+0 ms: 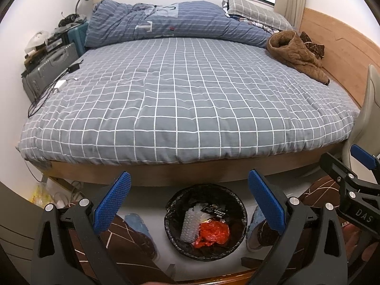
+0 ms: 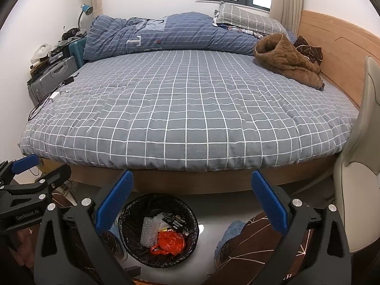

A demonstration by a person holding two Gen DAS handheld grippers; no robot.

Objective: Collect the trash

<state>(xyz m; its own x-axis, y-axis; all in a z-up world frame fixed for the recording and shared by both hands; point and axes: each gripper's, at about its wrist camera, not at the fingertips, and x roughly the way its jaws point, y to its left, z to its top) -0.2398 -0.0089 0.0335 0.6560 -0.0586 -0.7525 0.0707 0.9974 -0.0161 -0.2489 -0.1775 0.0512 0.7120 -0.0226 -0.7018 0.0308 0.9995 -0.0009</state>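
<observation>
Right now both tools are empty: left gripper [image 1: 188, 204] has its jaws spread wide, right gripper [image 2: 191, 203] the same, nothing between the blue pads on either. Trash bin [image 1: 238, 210] sits on the floor just below the bed edge, between your knees, black liner in it, already holding a red plastic bag [image 1: 213, 234], a piece of bubble wrap [image 1: 190, 223] and a dark printed wrapper [image 1: 217, 212]. Bed [image 1: 185, 109] with the grey checked cover looks clear of loose litter from here, so my read is the task is near done or you're scanning for the next piece. What remains on it: brown fleece garment [image 1: 294, 52] at the headboard side, white charger [image 1: 60, 85] and cables at the left edge, rolled blue duvet [image 1: 175, 21] at the far side. None of those reads as trash, so leave them. Sweep both cameras slowly along the bed edges and the floor by the suitcases [image 1: 51, 67] before committing. Small scraps may hide in the folds; can't tell from these views. When you grab something, keep the jaws wide until the pads straddle it, pinch, then release directly over the bin, low, so it doesn't bounce off the rim.
</observation>
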